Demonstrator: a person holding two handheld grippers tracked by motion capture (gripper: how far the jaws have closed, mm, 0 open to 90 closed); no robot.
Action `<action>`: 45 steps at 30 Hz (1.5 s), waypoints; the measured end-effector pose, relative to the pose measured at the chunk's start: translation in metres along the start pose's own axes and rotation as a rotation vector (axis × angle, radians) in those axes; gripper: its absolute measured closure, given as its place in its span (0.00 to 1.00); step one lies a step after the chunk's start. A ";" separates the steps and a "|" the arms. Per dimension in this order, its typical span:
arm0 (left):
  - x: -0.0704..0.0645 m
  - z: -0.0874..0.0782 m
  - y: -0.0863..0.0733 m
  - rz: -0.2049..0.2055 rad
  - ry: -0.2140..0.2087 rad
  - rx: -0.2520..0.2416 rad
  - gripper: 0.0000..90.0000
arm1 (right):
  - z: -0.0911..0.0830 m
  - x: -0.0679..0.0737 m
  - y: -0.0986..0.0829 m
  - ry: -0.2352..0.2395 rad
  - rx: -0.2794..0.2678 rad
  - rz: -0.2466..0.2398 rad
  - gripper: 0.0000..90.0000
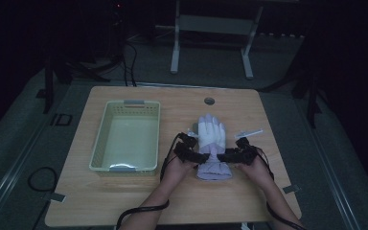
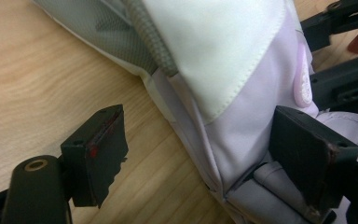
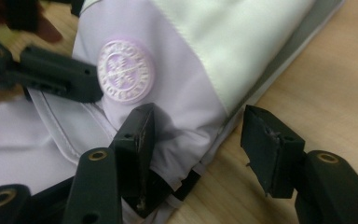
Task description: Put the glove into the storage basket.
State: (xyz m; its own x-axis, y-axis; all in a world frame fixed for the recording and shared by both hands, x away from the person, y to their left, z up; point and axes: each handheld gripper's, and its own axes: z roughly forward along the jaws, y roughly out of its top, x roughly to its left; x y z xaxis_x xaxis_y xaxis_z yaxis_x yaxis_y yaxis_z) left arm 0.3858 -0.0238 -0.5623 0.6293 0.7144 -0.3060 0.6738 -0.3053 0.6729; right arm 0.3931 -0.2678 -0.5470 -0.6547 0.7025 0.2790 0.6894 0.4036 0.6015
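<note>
Jaws gaping, I'm bringing my left gripper (image 1: 202, 156) and right gripper (image 1: 223, 156) in across the glove's (image 1: 212, 135) wrist from opposite sides, gripping nothing, fingers pointing away beside the basket (image 1: 101, 139).

Table (image 1: 124, 201): spans the middle of the high view. Basket (image 1: 100, 143): on the table, left of centre. Glove (image 1: 212, 143): on the table, right of the basket, fingers toward the frame's top, cuff toward the bottom. Left gripper (image 1: 206, 156): at the glove's left edge. Right gripper (image 1: 222, 155): at its right edge. Small strip (image 1: 249, 132): on the table, upper right of the glove.
</note>
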 end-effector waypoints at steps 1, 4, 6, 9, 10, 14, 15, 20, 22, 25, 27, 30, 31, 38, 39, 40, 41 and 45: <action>0.002 0.001 0.000 -0.009 -0.031 0.006 0.25 | 0.002 -0.004 0.000 0.024 0.003 0.024 0.52; 0.002 0.001 0.002 -0.007 -0.093 0.008 0.44 | 0.003 -0.007 -0.003 0.078 -0.022 0.026 0.64; 0.002 0.000 0.004 -0.008 -0.116 0.024 0.54 | 0.002 -0.004 -0.005 0.074 -0.037 0.015 0.70; 0.002 0.000 0.005 -0.021 -0.141 0.029 0.64 | 0.001 0.002 -0.007 0.041 -0.069 -0.022 0.79; 0.002 0.000 0.005 -0.019 -0.143 0.030 0.67 | 0.001 0.004 -0.007 0.028 -0.075 -0.037 0.81; 0.001 -0.002 0.007 -0.021 -0.149 0.023 0.77 | 0.000 0.012 -0.007 -0.027 -0.085 -0.073 0.85; 0.002 -0.003 0.007 -0.034 -0.160 0.020 0.79 | -0.001 0.013 -0.007 -0.036 -0.086 -0.077 0.86; 0.000 -0.012 0.011 -0.040 -0.164 0.014 0.82 | -0.008 0.022 0.001 -0.061 -0.086 -0.071 0.89; 0.001 -0.016 0.013 -0.040 -0.168 0.005 0.83 | -0.010 0.024 0.004 -0.062 -0.092 -0.069 0.89; -0.001 -0.027 0.018 -0.033 -0.170 -0.009 0.83 | -0.017 0.029 0.009 -0.062 -0.119 -0.075 0.89; -0.002 -0.031 0.021 -0.019 -0.166 -0.011 0.83 | -0.020 0.031 0.010 -0.067 -0.127 -0.082 0.89; -0.009 -0.047 0.030 0.033 -0.134 -0.017 0.83 | -0.029 0.040 0.017 -0.068 -0.155 -0.095 0.89; -0.009 -0.047 0.030 0.033 -0.134 -0.017 0.83 | -0.029 0.040 0.017 -0.068 -0.155 -0.095 0.89; -0.012 -0.074 0.042 0.072 -0.116 -0.014 0.83 | -0.042 0.057 0.032 -0.061 -0.193 -0.121 0.89; -0.011 -0.077 0.043 0.072 -0.115 -0.017 0.83 | -0.043 0.059 0.034 -0.058 -0.194 -0.121 0.89; -0.011 -0.081 0.044 0.076 -0.114 -0.016 0.83 | -0.044 0.060 0.035 -0.053 -0.200 -0.125 0.89; -0.010 -0.084 0.046 0.080 -0.113 -0.016 0.83 | -0.045 0.063 0.037 -0.051 -0.204 -0.130 0.89; -0.006 -0.099 0.050 0.090 -0.095 -0.012 0.83 | -0.046 0.071 0.047 -0.043 -0.218 -0.139 0.89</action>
State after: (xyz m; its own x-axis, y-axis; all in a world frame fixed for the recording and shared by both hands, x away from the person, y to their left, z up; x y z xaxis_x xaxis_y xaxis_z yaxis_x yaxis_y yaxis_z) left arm 0.3772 0.0194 -0.4599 0.7212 0.6213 -0.3063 0.6088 -0.3576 0.7081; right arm 0.3650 -0.2258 -0.4645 -0.7213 0.6755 0.1531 0.5079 0.3655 0.7800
